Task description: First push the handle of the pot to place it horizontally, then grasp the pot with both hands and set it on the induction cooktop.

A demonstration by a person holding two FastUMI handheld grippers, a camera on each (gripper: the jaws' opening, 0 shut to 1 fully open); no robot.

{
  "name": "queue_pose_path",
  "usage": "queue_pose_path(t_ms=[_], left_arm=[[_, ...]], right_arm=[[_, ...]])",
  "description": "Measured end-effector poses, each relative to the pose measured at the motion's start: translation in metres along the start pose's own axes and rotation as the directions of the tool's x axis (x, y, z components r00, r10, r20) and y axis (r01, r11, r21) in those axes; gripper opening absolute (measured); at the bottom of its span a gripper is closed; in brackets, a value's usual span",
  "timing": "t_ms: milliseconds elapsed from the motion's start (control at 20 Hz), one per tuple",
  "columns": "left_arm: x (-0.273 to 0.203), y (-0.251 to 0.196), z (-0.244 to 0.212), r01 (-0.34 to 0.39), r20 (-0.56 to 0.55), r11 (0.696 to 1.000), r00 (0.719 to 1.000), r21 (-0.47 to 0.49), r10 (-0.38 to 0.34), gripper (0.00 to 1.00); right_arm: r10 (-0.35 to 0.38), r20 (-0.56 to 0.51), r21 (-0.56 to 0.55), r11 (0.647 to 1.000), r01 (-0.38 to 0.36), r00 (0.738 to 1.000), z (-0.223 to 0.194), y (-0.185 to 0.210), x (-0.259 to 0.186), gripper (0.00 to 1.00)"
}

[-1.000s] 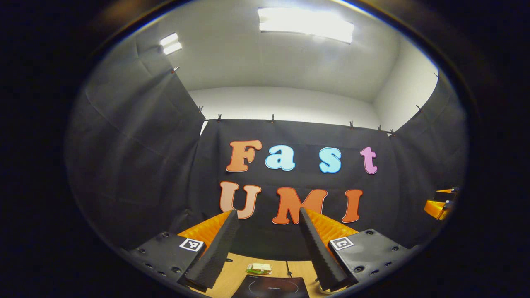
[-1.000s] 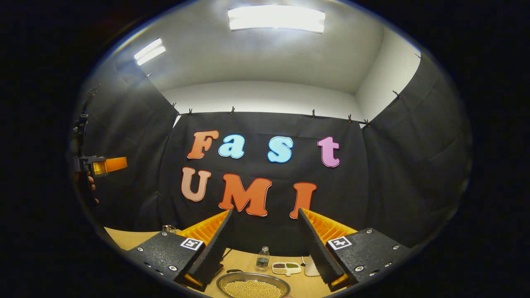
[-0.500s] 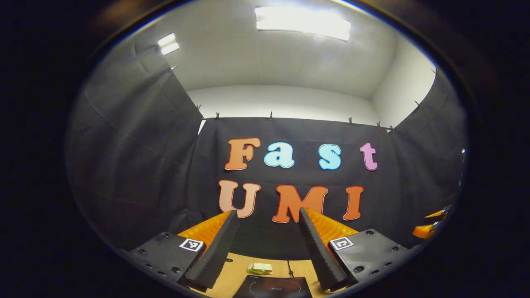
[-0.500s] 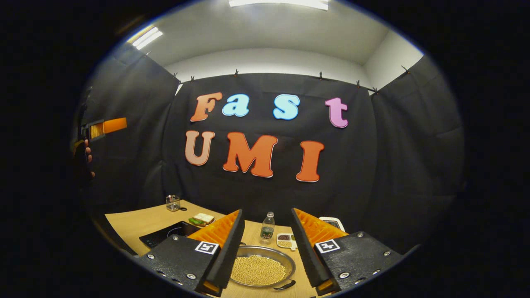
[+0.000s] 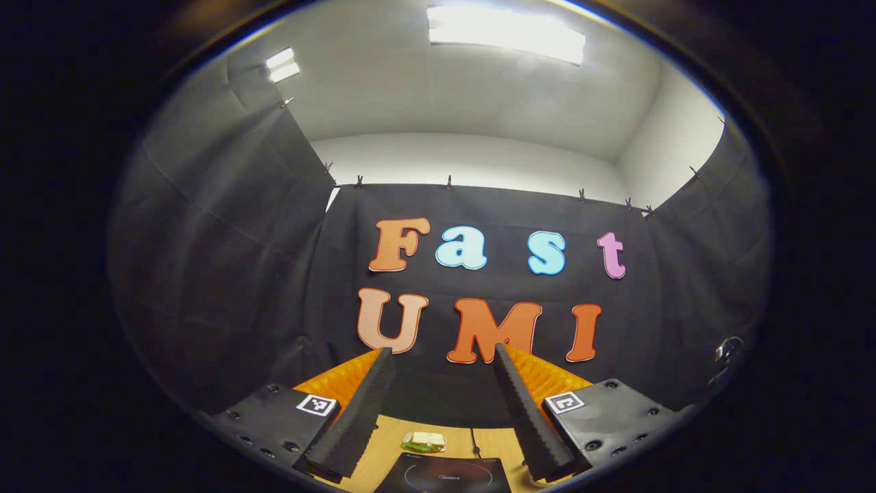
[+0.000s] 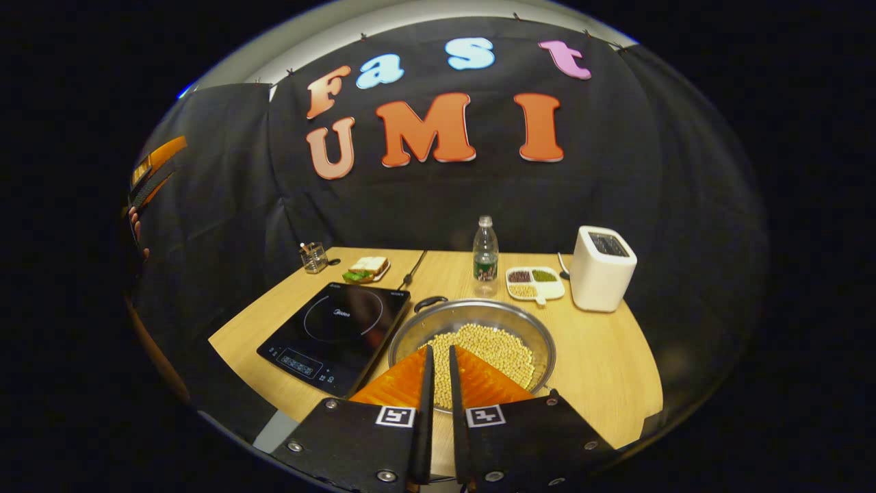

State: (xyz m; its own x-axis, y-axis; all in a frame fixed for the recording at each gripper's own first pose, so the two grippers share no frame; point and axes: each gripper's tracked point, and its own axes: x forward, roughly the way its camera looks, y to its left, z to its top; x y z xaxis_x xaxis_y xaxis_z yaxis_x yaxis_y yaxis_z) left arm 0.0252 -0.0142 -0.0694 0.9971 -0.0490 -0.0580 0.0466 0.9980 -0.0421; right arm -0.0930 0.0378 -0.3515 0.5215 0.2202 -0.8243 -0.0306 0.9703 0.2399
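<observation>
Left of the pot lay the induction cooktop, touching it. The pot held pale beans; behind it stood a bottle, a divided dish of beans, and a toaster. The right gripper hovered nearly closed over the pot; the left gripper stood open.

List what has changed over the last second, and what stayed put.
The right gripper tipped down toward the table, bringing the pot of beans, induction cooktop, bottle and toaster into view, and its jaws narrowed from wide apart to nearly shut, gripping nothing. The left gripper barely moved, jaws wide. The pot hasn't shifted.
</observation>
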Motion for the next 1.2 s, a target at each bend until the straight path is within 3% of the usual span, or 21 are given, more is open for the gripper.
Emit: queue_pose_path(t_ms=[250, 550, 800, 1200], left_arm=[[0.018, -0.003, -0.011, 0.003, -0.025, 1.0, 1.0, 0.0, -0.003, 0.95], [0.034, -0.008, -0.011, 0.01, -0.027, 1.0, 1.0, -0.002, -0.01, 0.95], [0.038, -0.015, -0.009, 0.023, -0.015, 1.0, 1.0, -0.009, -0.023, 0.98], [0.033, -0.002, -0.012, 0.011, -0.036, 1.0, 0.999, 0.004, -0.01, 0.97]], right_arm=[[0.043, -0.215, 0.148, 0.989, -0.011, 0.976, -0.055, -0.013, 0.019, 0.06], [0.074, -0.437, 0.276, 0.96, 0.055, 0.897, -0.114, -0.033, 0.023, 0.01], [0.083, -0.542, 0.312, 0.944, 0.108, 0.837, -0.144, -0.039, 0.029, 0.01], [0.04, -0.633, 0.323, 0.921, 0.217, 0.773, -0.159, -0.062, 0.053, 0.01]])
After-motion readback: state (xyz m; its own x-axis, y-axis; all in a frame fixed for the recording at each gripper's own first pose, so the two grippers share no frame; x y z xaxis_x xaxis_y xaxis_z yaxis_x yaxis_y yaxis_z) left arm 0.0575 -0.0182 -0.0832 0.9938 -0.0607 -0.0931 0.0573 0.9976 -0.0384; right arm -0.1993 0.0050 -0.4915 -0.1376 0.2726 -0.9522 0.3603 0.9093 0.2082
